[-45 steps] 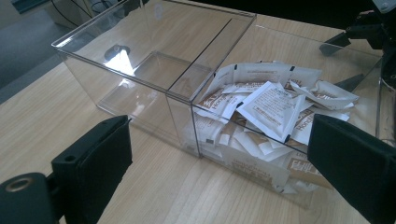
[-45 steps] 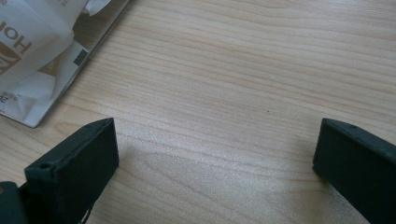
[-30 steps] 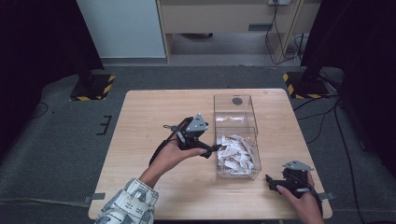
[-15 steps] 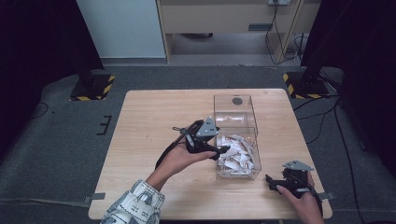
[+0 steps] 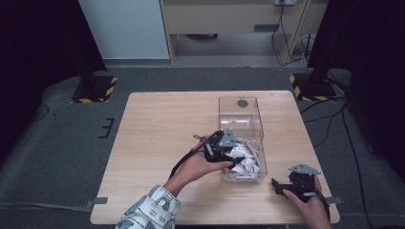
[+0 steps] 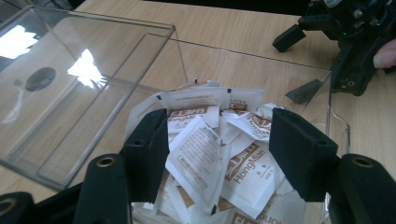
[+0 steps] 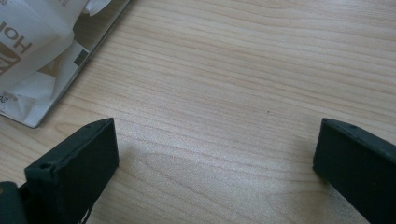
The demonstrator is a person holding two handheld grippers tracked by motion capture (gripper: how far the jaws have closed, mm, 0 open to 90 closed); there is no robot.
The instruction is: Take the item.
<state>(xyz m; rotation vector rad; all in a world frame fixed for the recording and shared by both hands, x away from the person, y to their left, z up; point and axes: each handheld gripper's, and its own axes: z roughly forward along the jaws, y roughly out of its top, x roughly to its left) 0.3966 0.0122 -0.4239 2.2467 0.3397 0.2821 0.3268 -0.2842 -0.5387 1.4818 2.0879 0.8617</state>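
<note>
My left tool [image 6: 217,154] is down in the clear box [image 5: 258,164], jaws just closing around a white sachet [image 6: 198,156] on top of the pile, not pinching yet. Right tool [image 5: 286,186] rests spread on the tabletop [image 5: 157,129] beside the box, empty. No sachet is out yet; the grab, lift and removal remain.

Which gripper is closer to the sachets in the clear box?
Left. The left gripper is inside the box, jaws astride the sachets. The right gripper rests on the table beside it.
</note>
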